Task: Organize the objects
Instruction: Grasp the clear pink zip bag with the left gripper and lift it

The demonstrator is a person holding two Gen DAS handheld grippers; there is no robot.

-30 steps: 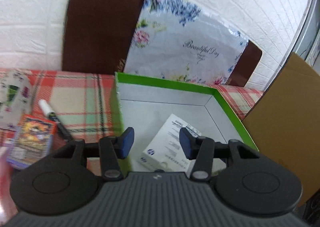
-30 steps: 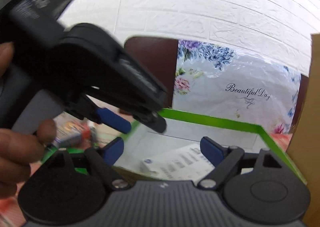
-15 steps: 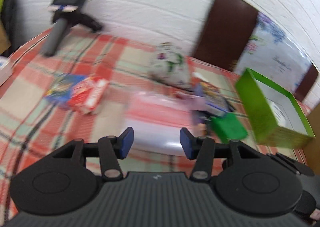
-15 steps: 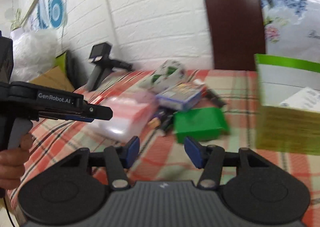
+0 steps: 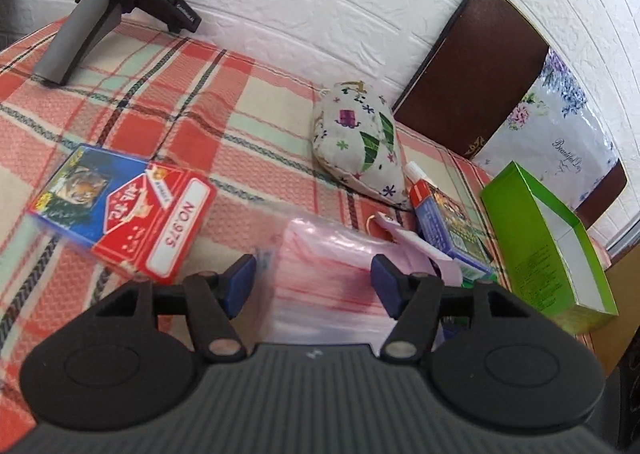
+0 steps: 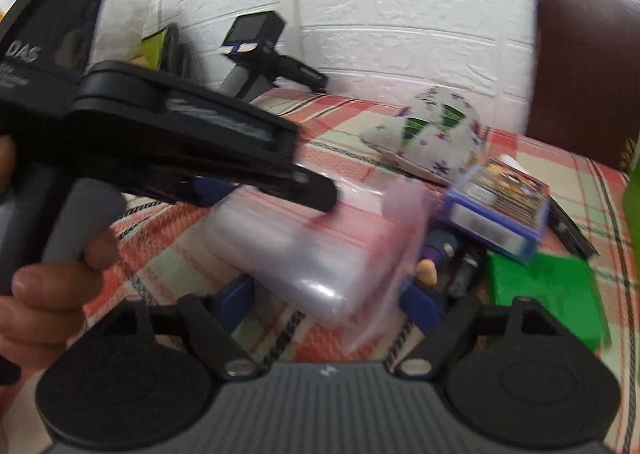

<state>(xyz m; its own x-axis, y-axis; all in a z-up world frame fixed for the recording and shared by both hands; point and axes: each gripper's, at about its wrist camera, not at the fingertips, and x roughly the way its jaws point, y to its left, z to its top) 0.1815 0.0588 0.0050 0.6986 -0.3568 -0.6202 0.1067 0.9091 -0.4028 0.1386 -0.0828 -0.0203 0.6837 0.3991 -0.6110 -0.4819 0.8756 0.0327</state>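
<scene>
A clear plastic zip bag with red stripes (image 5: 332, 278) lies on the plaid tablecloth (image 5: 192, 106); it also shows in the right wrist view (image 6: 312, 246). My left gripper (image 5: 314, 282) is open, its fingers either side of the bag's near end. My right gripper (image 6: 330, 298) is open just above the same bag. The left gripper's body (image 6: 168, 142) crosses the right wrist view at left. An open green box (image 5: 548, 250) stands at the right.
A red and blue card box (image 5: 124, 210) lies at left. A patterned cloth pouch (image 5: 356, 146), a glue tube (image 5: 420, 190), a blue card pack (image 6: 496, 202) and a green object (image 6: 544, 286) crowd the middle. A spare gripper (image 5: 104, 2) stands at the back. A brown chair back (image 5: 472, 70) leans on the white brick wall.
Both grippers swung left from over the green box to the table's middle and came down over the clear plastic bag. Both stayed open.
</scene>
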